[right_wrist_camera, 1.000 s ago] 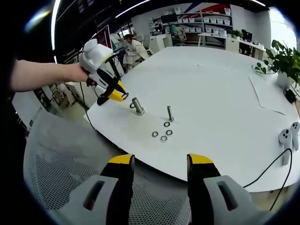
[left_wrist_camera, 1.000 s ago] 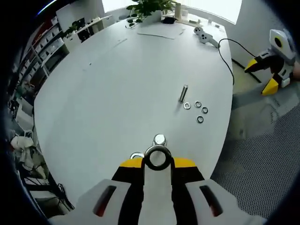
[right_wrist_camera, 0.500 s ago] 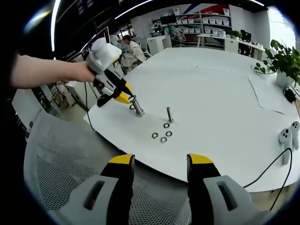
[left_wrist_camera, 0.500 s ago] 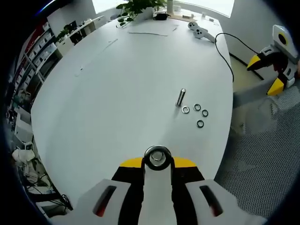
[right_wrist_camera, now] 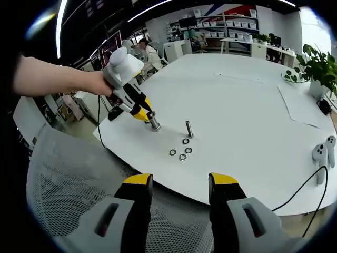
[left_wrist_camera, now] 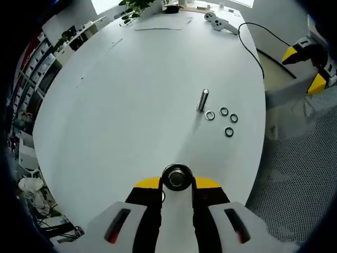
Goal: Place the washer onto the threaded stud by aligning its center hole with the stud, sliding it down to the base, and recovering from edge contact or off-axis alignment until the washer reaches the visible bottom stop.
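- Office shelving and desks sit far behind the big white round table (right_wrist_camera: 253, 95), and a grey mesh chair back (right_wrist_camera: 68, 174) fills the near ground in my right gripper view.
- My left gripper (left_wrist_camera: 177, 182) has its yellow-tipped jaws closed on a short thick metal cylinder with a round end (left_wrist_camera: 177, 177), held just over the near edge of the table.
- In the right gripper view that same gripper (right_wrist_camera: 138, 108), gripped by a person's hand (right_wrist_camera: 97, 84), holds the cylinder (right_wrist_camera: 154, 123) with its lower end at the tabletop; I cannot tell whether it touches.
- An upright silver threaded stud (left_wrist_camera: 202, 100) stands well beyond the left gripper, toward the table's right side.
- Four small silver ring washers (left_wrist_camera: 222, 119) lie flat in a loose cluster just beside the stud's base, none on it.
- My right gripper (right_wrist_camera: 176, 184) hangs off the table over the chair, jaws spread apart and holding nothing, well short of the stud (right_wrist_camera: 188, 128) and washers (right_wrist_camera: 181, 153).
- A white game controller (right_wrist_camera: 321, 153) with a black cable (right_wrist_camera: 300, 192) lies far right, a potted green plant (right_wrist_camera: 316, 68) behind it.
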A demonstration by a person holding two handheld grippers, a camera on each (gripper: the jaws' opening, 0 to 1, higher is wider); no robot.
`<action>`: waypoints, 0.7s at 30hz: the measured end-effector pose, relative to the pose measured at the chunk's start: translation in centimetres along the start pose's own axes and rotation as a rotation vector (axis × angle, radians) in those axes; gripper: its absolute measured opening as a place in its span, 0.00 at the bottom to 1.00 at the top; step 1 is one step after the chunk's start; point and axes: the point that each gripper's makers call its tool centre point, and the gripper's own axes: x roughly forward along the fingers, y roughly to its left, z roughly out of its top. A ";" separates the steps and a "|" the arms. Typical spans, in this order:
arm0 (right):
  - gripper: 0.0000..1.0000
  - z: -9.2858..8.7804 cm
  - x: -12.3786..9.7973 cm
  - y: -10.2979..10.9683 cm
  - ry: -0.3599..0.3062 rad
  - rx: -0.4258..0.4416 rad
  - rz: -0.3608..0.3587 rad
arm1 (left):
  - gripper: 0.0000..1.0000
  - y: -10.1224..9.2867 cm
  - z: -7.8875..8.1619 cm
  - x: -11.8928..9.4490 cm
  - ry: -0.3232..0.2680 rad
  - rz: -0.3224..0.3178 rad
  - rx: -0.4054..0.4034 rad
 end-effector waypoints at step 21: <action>0.43 0.3 -0.1 0.1 -0.017 0.016 0.006 | 0.20 -0.1 -1.6 3.5 0.090 -0.013 0.009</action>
